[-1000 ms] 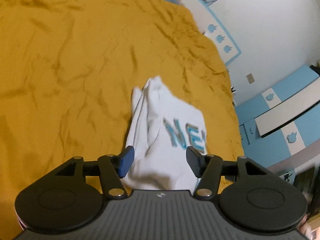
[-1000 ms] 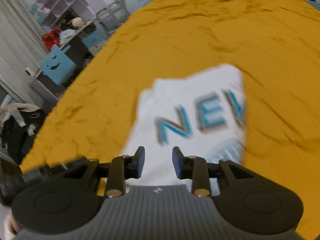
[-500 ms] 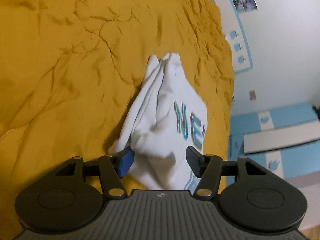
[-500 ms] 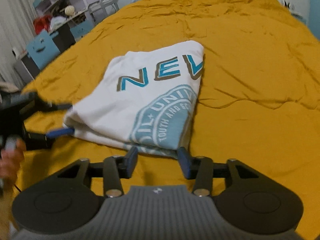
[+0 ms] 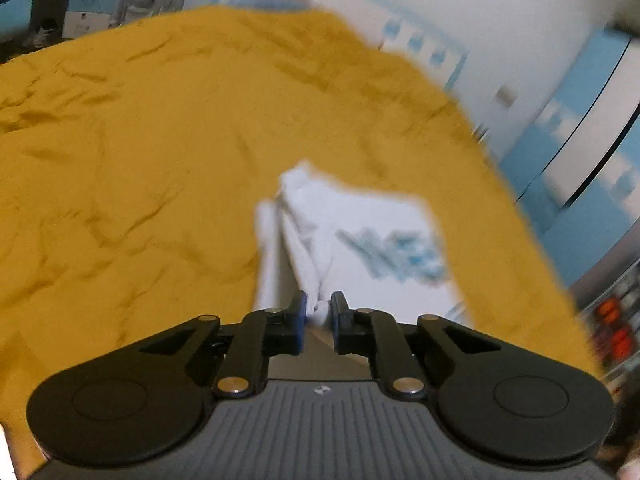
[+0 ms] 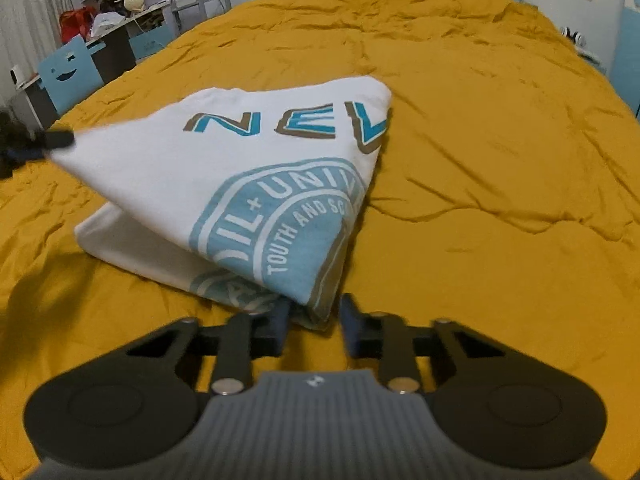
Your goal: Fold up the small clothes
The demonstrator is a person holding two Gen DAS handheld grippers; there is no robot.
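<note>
A white T-shirt (image 6: 224,184) printed with blue letters and a round blue seal lies folded on a bed covered by a wrinkled mustard-yellow bedspread (image 6: 480,128).

In the left wrist view, which is blurred, the left gripper (image 5: 319,312) has its fingers drawn narrow and pinched on a bunched corner of the shirt (image 5: 360,240), a small knot of white cloth showing between the blue pad and the black one. From that corner the fabric runs away across the bedspread (image 5: 140,160) in long creased folds, with the smeared blue lettering to the right.

The right wrist view shows the same left gripper (image 6: 52,140) at the far left edge, holding the shirt's corner raised so that the upper layer lifts off the lower one and a gap opens along the near left side.

The right gripper (image 6: 312,316) sits low at the near corner of the shirt. Its fingers stand moderately apart, one on each side of the folded corner, and the cloth's edge reaches down between them. Whether the pads actually touch the fabric cannot be told.

Beyond the bed, a blue chair with a smiling face cut-out (image 6: 70,74) stands beside cluttered shelves (image 6: 116,4) at the upper left.
</note>
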